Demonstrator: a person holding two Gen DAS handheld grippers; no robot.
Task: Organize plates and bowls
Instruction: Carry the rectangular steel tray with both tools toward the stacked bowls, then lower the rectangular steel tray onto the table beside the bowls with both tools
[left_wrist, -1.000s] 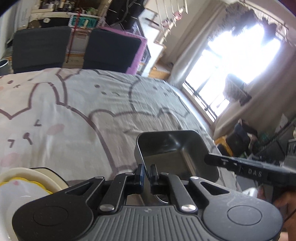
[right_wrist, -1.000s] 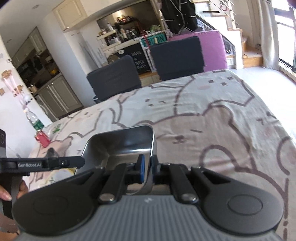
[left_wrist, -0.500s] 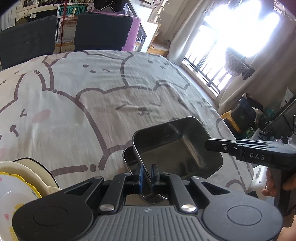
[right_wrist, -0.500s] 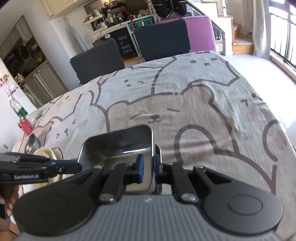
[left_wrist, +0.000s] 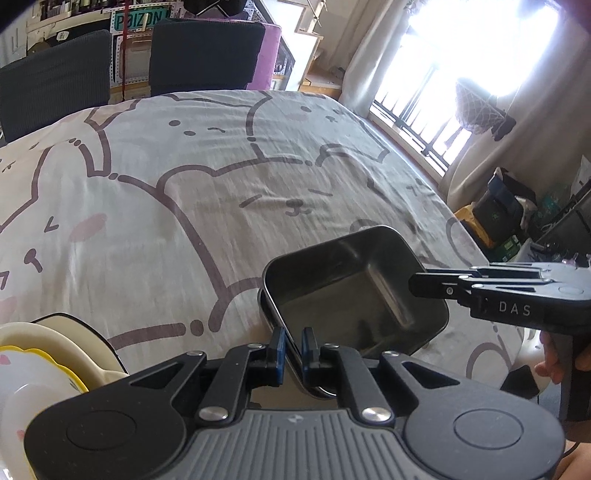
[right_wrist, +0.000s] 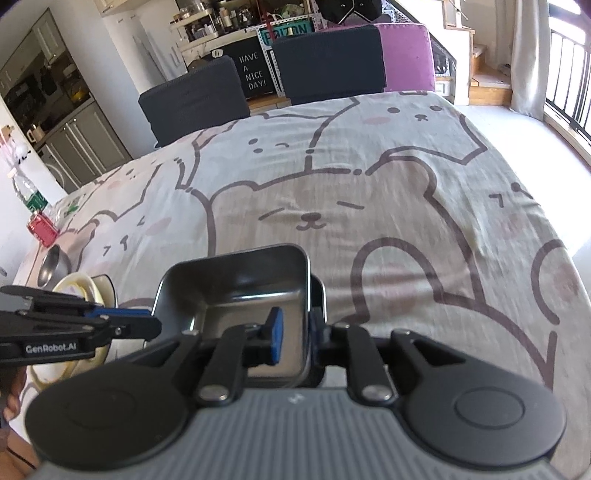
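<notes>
A square steel tray (left_wrist: 354, 291) sits nested on a second steel tray (left_wrist: 264, 306) near the table's front edge. My left gripper (left_wrist: 290, 349) is shut on its near-left rim. My right gripper (right_wrist: 293, 334) straddles the opposite rim of the same tray (right_wrist: 236, 291); its blue pad (right_wrist: 275, 334) stands clearly off the wall, so it is open. The lower tray shows at the right in the right wrist view (right_wrist: 317, 295). A stack of cream and yellow plates and bowls (left_wrist: 40, 358) sits to the left, also seen in the right wrist view (right_wrist: 79, 291).
The table wears a bear-print cloth (left_wrist: 229, 184). A small steel bowl (right_wrist: 50, 264) and a water bottle (right_wrist: 35, 214) stand at the far left. Two dark chairs (right_wrist: 325, 62) line the far side. The table's right edge drops off by the window.
Both grippers lowered the steel tray from mid-air onto the second tray. The right gripper's jaws have parted from the rim; the left still pinches it.
</notes>
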